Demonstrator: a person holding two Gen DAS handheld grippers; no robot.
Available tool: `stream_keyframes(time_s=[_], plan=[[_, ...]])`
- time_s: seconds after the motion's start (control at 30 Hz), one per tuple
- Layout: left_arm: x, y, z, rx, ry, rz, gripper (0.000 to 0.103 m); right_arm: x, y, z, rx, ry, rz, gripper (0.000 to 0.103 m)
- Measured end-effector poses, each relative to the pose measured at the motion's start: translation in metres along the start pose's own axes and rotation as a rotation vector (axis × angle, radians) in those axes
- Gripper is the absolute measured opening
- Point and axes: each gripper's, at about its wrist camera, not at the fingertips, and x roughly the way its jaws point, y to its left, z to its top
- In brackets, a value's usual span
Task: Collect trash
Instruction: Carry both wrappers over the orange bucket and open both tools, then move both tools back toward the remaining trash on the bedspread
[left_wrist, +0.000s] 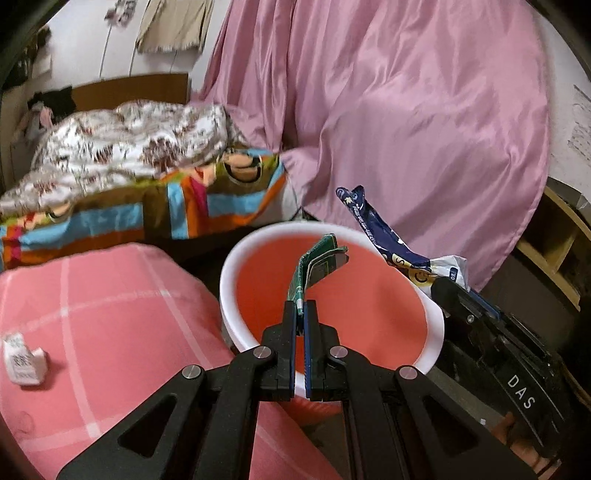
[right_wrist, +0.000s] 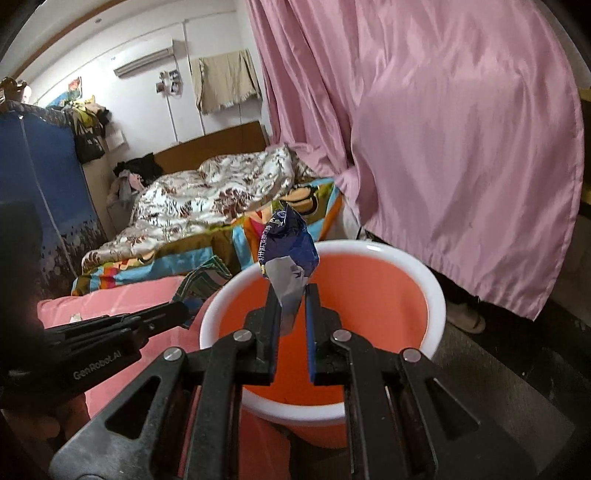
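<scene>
- Left gripper (left_wrist: 305, 308) is clamped tight on a green wrapper (left_wrist: 314, 264), holding it over the mouth of the bin (left_wrist: 436, 317), so letting go would probably drop it inside.
- Right gripper (right_wrist: 291, 295) pinches a blue wrapper (right_wrist: 288, 247) above the same bin's rim, likely for the same reason.
- White scrap (left_wrist: 24, 360) lies on the pink cushion (left_wrist: 129, 314), not yet collected.

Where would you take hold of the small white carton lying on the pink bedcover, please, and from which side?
Grip the small white carton across its narrow width, coming down from above. It lies flat and crumpled on the soft pink bedcover, with nothing beside it, so the sides are free. Its torn flap at the right end looks flimsy; the printed body is probably firmer.
</scene>
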Motion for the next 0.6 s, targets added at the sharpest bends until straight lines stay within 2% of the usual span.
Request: stream_keyframes(time_s=[0.3, 0.43, 0.6], plan=[[0.015, 0.008, -0.004, -0.053, 0.085, 0.002, 0.004, 0.009, -0.008, -0.004, 0.043, 0.053, 0.003, 0.021], [0.018, 0.013, -0.002, -0.082, 0.116, -0.009, 0.010, 0.009, -0.005, -0.003, 0.050, 0.065, -0.003, 0.022], [0.011, 0.014, -0.002, -0.088, 0.098, -0.003, 0.022, 0.008, -0.006, -0.002, 0.056, 0.060, -0.003, 0.031]])
